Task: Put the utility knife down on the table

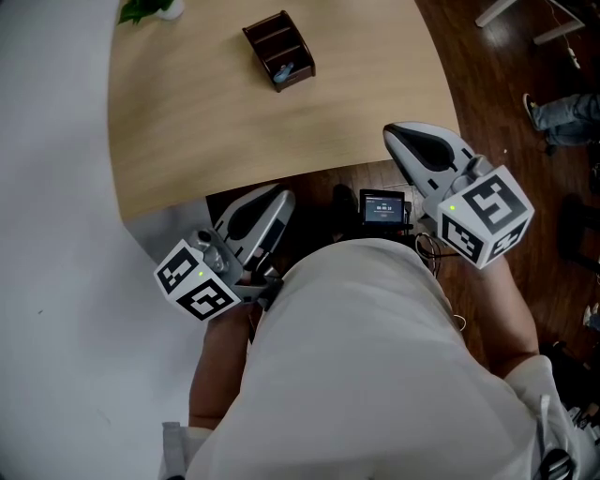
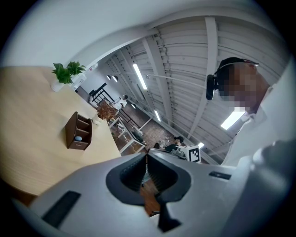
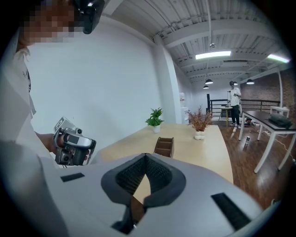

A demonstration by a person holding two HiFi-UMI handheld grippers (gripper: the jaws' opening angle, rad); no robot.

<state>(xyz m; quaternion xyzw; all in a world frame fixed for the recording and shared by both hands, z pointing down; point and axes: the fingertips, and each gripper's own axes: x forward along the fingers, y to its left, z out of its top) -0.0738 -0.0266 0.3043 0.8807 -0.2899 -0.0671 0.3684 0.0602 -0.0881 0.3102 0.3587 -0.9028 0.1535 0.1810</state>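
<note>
On the table (image 1: 187, 122) ahead of both tools, no utility knife can be made out lying free. The only candidate is a small pale blue object (image 1: 284, 68) tucked in the front compartment of a dark brown organizer (image 1: 278, 49), well ahead of the tool tips, and it is too small to tell what it is. Neither tool carries anything. The left tool (image 1: 279, 197) has its jaws pressed together with nothing between them, and the right tool (image 1: 396, 134) is likewise closed tight and empty. The right tool's tip is over the table's near edge, while the left one hangs short of that edge, close to the person's body. Judging by this, the putting-down is not in hand now: either the knife is yet to be fetched, perhaps from the organizer, or it rests somewhere out of view. A potted plant (image 1: 150, 9) stands at the far corner, beyond the left tool
</note>
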